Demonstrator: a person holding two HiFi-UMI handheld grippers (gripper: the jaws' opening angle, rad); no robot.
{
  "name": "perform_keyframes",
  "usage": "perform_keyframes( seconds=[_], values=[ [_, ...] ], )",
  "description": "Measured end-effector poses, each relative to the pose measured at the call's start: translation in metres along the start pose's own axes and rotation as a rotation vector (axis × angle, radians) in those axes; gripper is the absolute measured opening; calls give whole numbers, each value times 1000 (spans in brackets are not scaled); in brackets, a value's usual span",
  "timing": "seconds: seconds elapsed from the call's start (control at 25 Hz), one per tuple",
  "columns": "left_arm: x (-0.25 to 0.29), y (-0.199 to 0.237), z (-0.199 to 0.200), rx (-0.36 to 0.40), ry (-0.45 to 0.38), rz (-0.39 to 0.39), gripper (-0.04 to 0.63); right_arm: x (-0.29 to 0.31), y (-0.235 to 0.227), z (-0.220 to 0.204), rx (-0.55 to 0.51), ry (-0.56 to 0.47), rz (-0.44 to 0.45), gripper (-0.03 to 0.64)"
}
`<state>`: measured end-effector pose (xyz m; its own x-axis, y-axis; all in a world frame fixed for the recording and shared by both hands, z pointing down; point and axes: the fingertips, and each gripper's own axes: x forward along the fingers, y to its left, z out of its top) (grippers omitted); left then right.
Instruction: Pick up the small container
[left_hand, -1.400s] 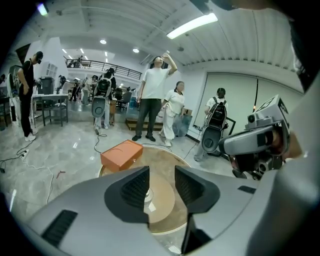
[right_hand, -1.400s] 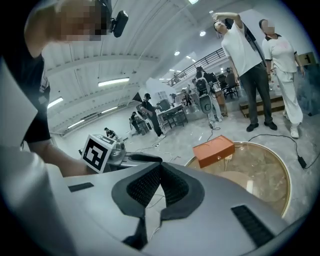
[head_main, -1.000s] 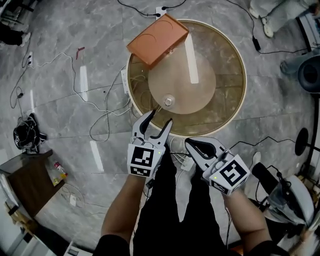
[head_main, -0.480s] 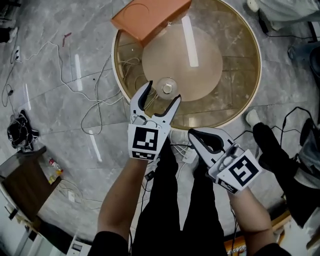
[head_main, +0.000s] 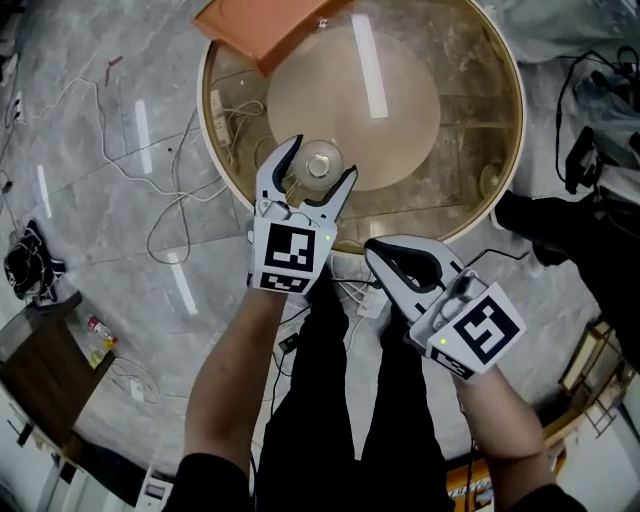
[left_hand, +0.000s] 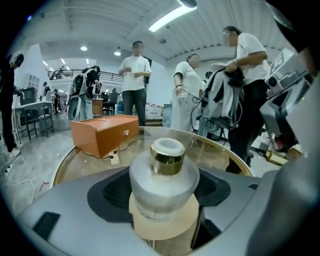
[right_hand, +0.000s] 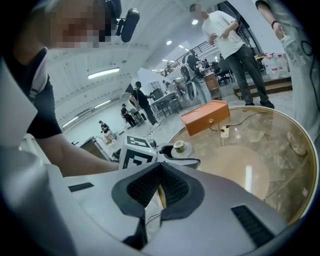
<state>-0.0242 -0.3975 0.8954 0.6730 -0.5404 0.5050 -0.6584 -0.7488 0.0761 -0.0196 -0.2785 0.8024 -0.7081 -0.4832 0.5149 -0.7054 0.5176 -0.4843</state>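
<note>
We find the container (left_hand: 165, 172), a frosted jar with a gold collar and a pale cap, standing upright on the table (head_main: 460, 150), close to the table's near edge. It is not yet lifted. Through the glass below it we see only the table's tan base.

The left gripper (head_main: 320, 162) reaches over the table's near edge with one jaw on each side of the container. Its jaws are opening and stand wide. In the left gripper view the dark pads show clear of the jar on both sides, so we record no grip at this moment.

The right gripper (head_main: 382, 256) hangs off the table, short of its near edge and above the person's legs. Its jaws are clenched together with nothing between them. It takes no part in the work as seen.

An orange box (head_main: 255, 25) sits at the table's far edge, well apart from the container and out of the way.

Our judgement on progress is that the approach and the lining-up are done. Closing the left jaws on the jar's body is left to do, and so is raising the jar off the table. The jar's smooth, rounded body may slip if it is gripped too high, near the collar.
</note>
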Motion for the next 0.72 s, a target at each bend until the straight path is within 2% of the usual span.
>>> perform_keyframes(
  seconds=[0.32, 0.4, 0.52, 0.72],
  values=[
    [6, -3, -9, 55, 45, 7, 345, -12, 16, -16, 9, 61, 18, 14],
    [1, 0, -7, 43, 41, 31, 343, -13, 18, -17, 17, 59, 16, 14],
    [-14, 5, 4, 0, 21, 65, 342, -15, 23, -13, 27, 45, 21, 14],
    [-62, -12, 41, 12, 15, 81, 342, -38, 52, 8, 1, 40, 54, 14]
  ],
)
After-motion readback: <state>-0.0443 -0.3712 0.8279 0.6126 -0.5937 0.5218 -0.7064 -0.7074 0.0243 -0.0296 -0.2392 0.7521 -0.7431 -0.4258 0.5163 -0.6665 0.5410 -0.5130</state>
